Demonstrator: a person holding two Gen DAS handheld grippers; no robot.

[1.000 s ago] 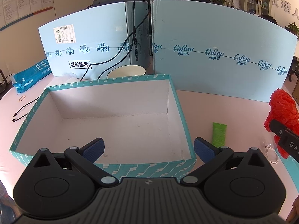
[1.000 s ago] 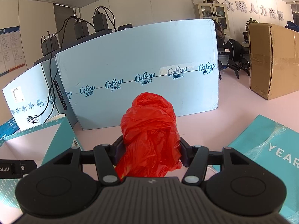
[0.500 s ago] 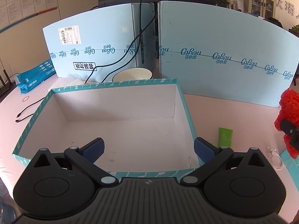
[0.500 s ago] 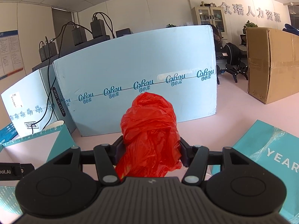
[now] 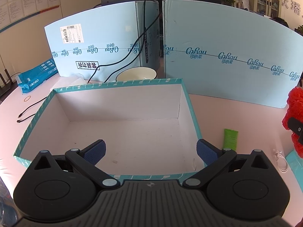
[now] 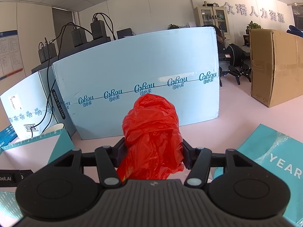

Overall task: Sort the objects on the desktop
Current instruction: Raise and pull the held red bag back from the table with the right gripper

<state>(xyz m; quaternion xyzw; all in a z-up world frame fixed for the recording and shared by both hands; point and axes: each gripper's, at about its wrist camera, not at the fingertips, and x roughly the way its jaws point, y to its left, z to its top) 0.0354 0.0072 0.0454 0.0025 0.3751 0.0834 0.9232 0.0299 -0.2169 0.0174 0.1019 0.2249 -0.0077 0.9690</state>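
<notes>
An open teal-rimmed cardboard box (image 5: pixel 117 84) with a bare white inside sits in front of me on the pink desk. My left gripper (image 5: pixel 150 151) is open and empty above the box's near side. A green tube (image 5: pixel 230 139) lies on the desk just right of the box. My right gripper (image 6: pixel 152 151) is shut on a crumpled red plastic bag (image 6: pixel 151 132), held above the desk to the right of the box; the bag also shows at the right edge of the left wrist view (image 5: pixel 295 113). The box corner shows in the right wrist view (image 6: pixel 62 138).
Light blue Cobou cartons (image 5: pixel 227 56) stand behind the box with a white bowl (image 5: pixel 136 74) between them and it. A blue Deli pack (image 5: pixel 36 75), cable (image 5: pixel 28 111) and rubber band (image 5: pixel 27 98) lie left. A teal lid (image 6: pixel 274 151) and brown carton (image 6: pixel 274 64) lie right.
My left gripper has risen and pulled back, so more of the box's inside shows. My right gripper has risen slightly, still shut on the red bag.
</notes>
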